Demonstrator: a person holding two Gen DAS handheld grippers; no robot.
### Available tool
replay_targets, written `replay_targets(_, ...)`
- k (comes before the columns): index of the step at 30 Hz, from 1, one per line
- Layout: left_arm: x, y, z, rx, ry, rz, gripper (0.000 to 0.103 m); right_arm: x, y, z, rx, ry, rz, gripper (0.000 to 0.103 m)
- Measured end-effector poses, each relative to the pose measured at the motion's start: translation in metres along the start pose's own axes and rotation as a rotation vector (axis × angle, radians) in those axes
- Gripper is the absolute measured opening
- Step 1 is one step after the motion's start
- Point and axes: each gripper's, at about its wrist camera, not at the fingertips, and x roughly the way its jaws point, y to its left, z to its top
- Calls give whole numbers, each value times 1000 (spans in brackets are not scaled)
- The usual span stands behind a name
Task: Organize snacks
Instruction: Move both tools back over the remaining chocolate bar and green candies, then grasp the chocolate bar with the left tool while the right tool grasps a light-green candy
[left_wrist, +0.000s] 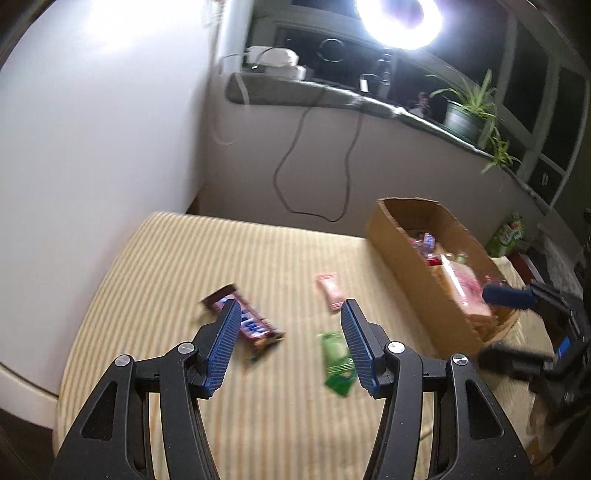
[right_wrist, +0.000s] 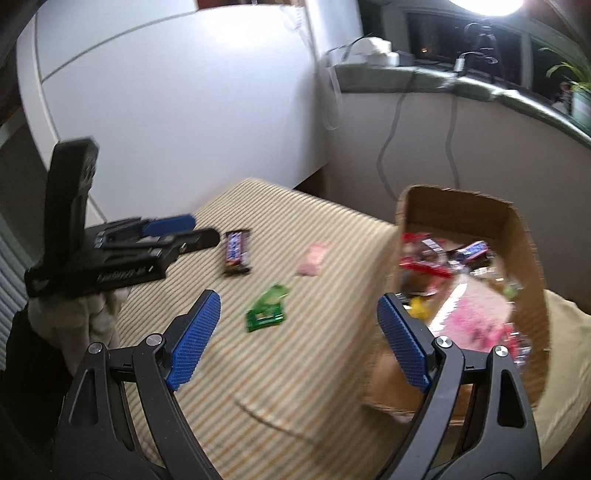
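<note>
Three snacks lie on the striped cloth: a brown chocolate bar (left_wrist: 245, 320) (right_wrist: 236, 251), a pink wrapped sweet (left_wrist: 330, 291) (right_wrist: 314, 258) and a green packet (left_wrist: 338, 363) (right_wrist: 266, 308). A cardboard box (left_wrist: 413, 254) (right_wrist: 524, 236) holding several snacks stands to their right. My left gripper (left_wrist: 288, 332) hovers open above the cloth, with the bar by its left finger and the green packet by its right; nothing is between the pads. My right gripper (right_wrist: 295, 336) is open and empty, over the box's near left wall. Each gripper shows in the other's view: right gripper (left_wrist: 517, 325), left gripper (right_wrist: 184, 230).
A white wall (left_wrist: 92, 147) runs along the left and a grey sill (left_wrist: 332, 92) with cables, a bright lamp (left_wrist: 399, 18) and a potted plant (left_wrist: 465, 110) sits behind. A gloved hand (right_wrist: 74, 314) holds the left gripper. A green pack (left_wrist: 508, 232) lies beyond the box.
</note>
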Motion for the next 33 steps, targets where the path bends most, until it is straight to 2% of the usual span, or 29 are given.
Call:
replay_targets(5, 3, 23, -6, -47, 13, 5, 55, 30, 28, -8, -26, 55, 31, 89)
replay_targets(12, 16, 37, -12, -90, 47, -23, 55, 69, 48, -12, -33, 122, 16, 88)
replay_targets(16, 28, 41, -15, -109, 73, -46, 55, 91, 49, -12, -24, 162, -6, 77)
replay_targets(21, 45, 42, -14, -127, 99, -67, 55, 114, 44, -12, 2, 199, -24, 74)
replay_targets(25, 57, 42, -10, -134, 114, -75, 55, 128, 39, -10, 17, 224, -27, 64)
replay_targets(33, 76, 37, -6, -116, 134, -52, 55, 146, 37, -3, 13, 244, -47, 57)
